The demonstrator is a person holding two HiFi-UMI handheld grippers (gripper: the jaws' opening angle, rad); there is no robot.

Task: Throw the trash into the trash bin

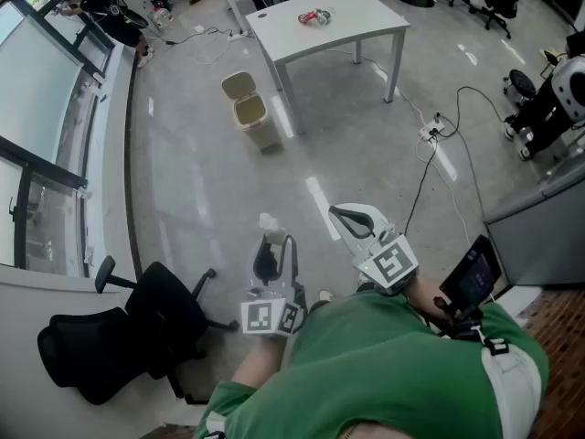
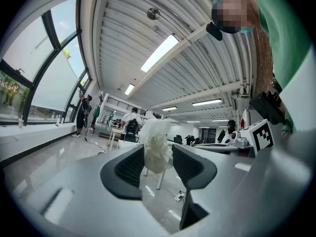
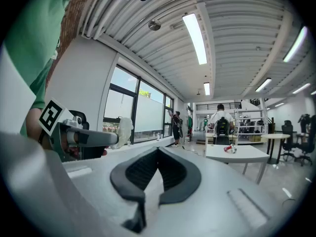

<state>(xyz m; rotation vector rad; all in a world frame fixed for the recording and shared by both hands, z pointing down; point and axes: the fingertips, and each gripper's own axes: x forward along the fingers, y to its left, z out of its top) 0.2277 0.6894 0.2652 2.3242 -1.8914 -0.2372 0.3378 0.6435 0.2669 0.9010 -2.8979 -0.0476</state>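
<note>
Left hand-held gripper [image 2: 158, 156] pinches one crumpled white paper wad [image 2: 156, 136], jaws fairly wide. Right hand-held gripper [image 3: 158, 154] is closed, empty. One trash bin [image 1: 251, 110] stands at 12 o'clock; one desk [image 1: 366, 27] at 1 o'clock carries perhaps one scrap [image 1: 314, 16].

floor [image 1: 201, 181]: glossy (light streaks) | tissue wad [image 2: 157, 149]: crumpled paper | table [image 1: 356, 27]: matt white

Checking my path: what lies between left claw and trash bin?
Only bare floor, per the head view, between the trash bin and left claw gripping crumpled paper.
</note>
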